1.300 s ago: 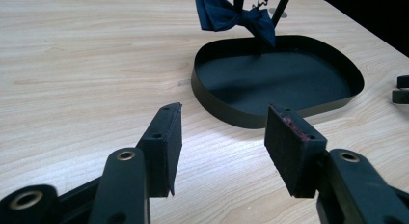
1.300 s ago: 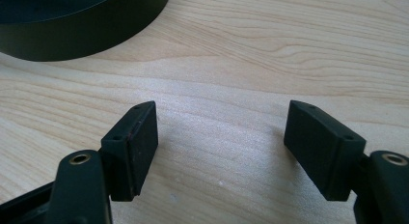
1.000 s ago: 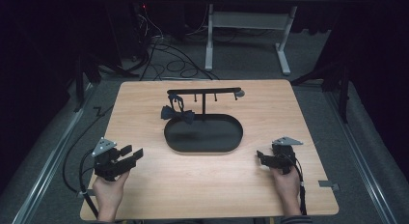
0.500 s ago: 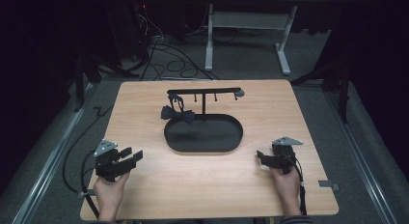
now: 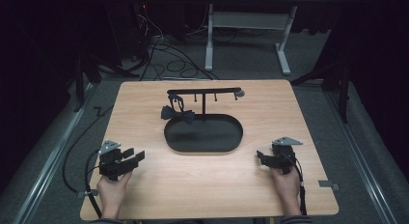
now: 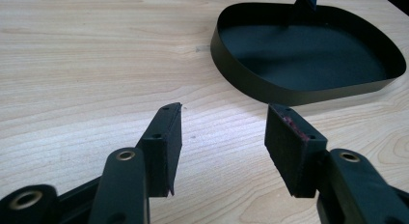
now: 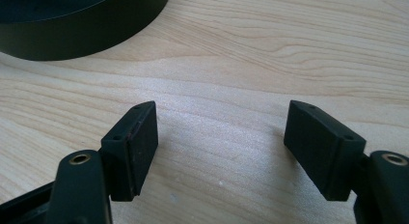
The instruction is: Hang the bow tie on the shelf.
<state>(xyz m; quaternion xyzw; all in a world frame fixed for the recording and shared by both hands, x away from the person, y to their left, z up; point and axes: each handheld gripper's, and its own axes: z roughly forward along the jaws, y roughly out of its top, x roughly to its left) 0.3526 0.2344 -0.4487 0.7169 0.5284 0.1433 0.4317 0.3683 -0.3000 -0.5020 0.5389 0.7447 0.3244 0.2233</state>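
High view has both grippers — left gripper, right gripper — parked empty with jaws spread either side of the black tray, the bow tie hanging off the stand's bar — probably staged for a pickup.

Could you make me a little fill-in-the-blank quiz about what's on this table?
1. The black oval tray sits on a table made of ____.
2. The dark bow tie hangs from the tray's black ____.
3. The left gripper has its jaws ____, with nothing between them.
4. Between the jaws of the right gripper you see bare ____.

Missing words: wood; rack; open; tabletop
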